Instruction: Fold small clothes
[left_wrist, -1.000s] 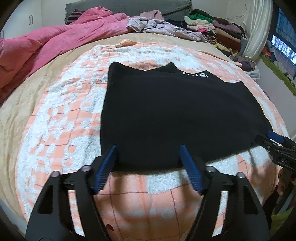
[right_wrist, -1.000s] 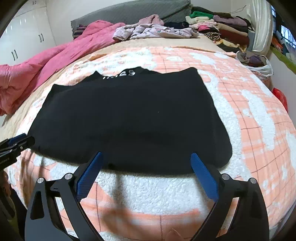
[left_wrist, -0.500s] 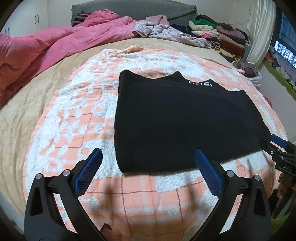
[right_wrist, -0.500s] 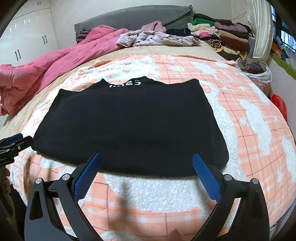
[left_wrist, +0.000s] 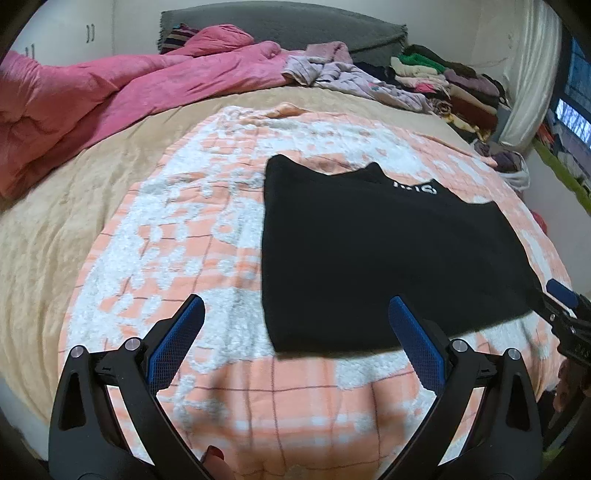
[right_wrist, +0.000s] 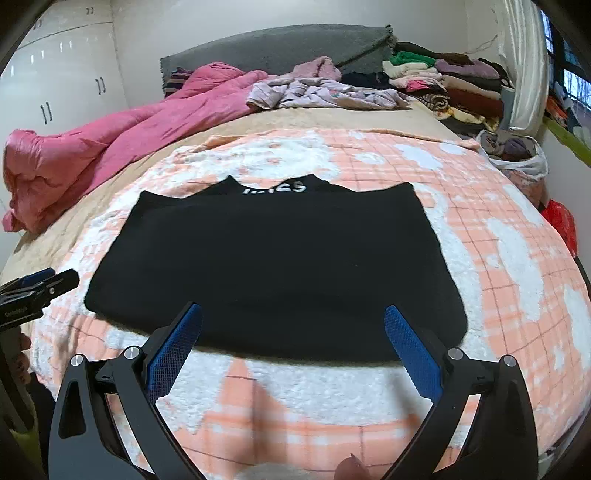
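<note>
A black garment (left_wrist: 380, 251) (right_wrist: 273, 258), folded flat with white lettering at its far edge, lies on the orange-and-white checked blanket (left_wrist: 166, 240) (right_wrist: 498, 236). My left gripper (left_wrist: 293, 306) stands wide open over the blanket, nothing between its blue pads; the garment's near left corner lies just beyond them. My right gripper (right_wrist: 293, 314) is open too, above the garment's near edge and holding nothing. Each gripper's tip shows at the edge of the other's view: the right gripper (left_wrist: 561, 299) and the left gripper (right_wrist: 40, 284).
A pink duvet (left_wrist: 110, 92) (right_wrist: 110, 147) is bunched at the far left of the bed. Loose pale clothes (right_wrist: 321, 92) and a stack of folded clothes (right_wrist: 443, 81) lie along the grey headboard (right_wrist: 280, 48). A bag of clothes (right_wrist: 517, 155) sits at the right.
Both grippers pulled back and up from the garment's near edge. The left gripper's jaws spread wider and slid left, so the garment's near left corner now lies between its pads' line of sight.
</note>
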